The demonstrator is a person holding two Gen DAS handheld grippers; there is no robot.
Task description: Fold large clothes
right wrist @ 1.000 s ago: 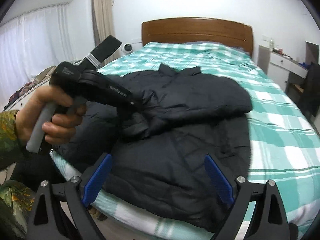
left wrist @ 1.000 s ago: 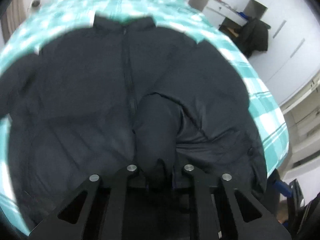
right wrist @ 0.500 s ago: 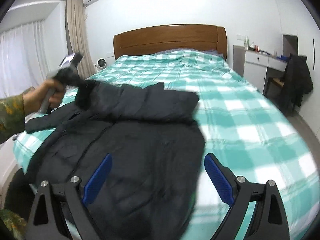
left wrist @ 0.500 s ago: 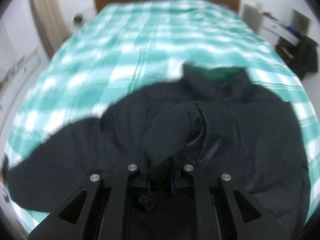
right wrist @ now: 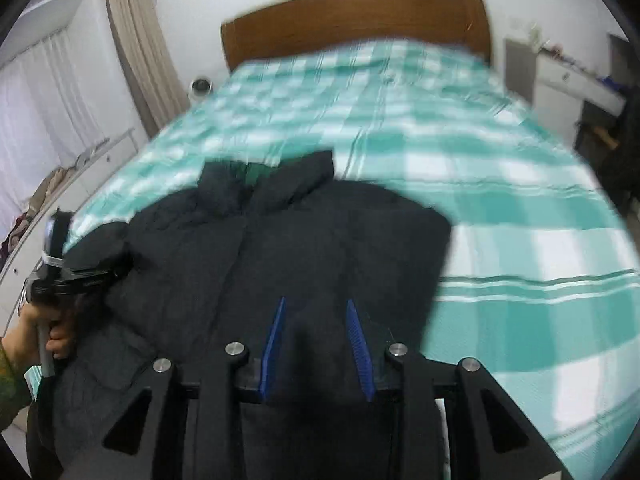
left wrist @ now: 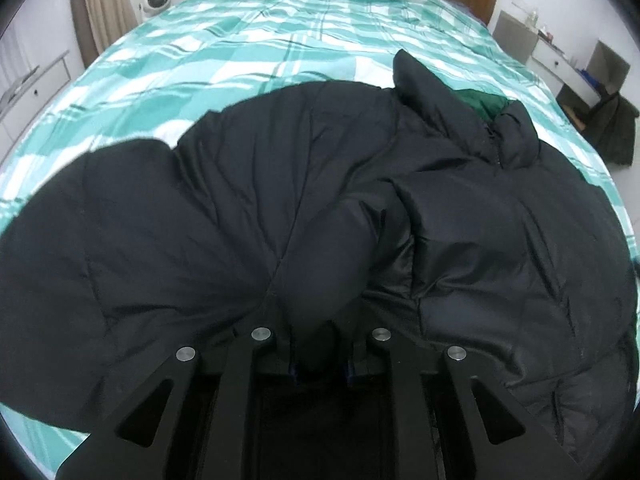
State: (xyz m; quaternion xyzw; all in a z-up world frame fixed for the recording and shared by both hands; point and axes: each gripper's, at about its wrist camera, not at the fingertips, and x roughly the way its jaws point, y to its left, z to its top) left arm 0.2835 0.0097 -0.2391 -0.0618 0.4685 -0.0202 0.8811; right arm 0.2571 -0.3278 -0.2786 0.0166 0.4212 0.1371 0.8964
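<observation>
Your left gripper (left wrist: 319,360) jaws clench a sleeve of the black padded jacket (left wrist: 500,240), spread on the green-checked bed (left wrist: 280,36). Your right gripper (right wrist: 316,344) jaws straddle its hem, partly closed.

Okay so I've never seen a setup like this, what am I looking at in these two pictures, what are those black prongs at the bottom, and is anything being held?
There is no robot here. A person holds a two-finger gripper in each hand, and each gripper carries a wide-angle camera looking forward along its fingers. The black prongs are the gripper's own frame.

One picture is from the left gripper. It is clamped on a bunched sleeve of the black puffer jacket.

The other is from the right gripper, whose blue pads are partly closed with jacket cloth between them; a firm grip is unclear. At its left edge you see the person's left hand.

The jacket lies on a bed with a green checked cover.
</observation>
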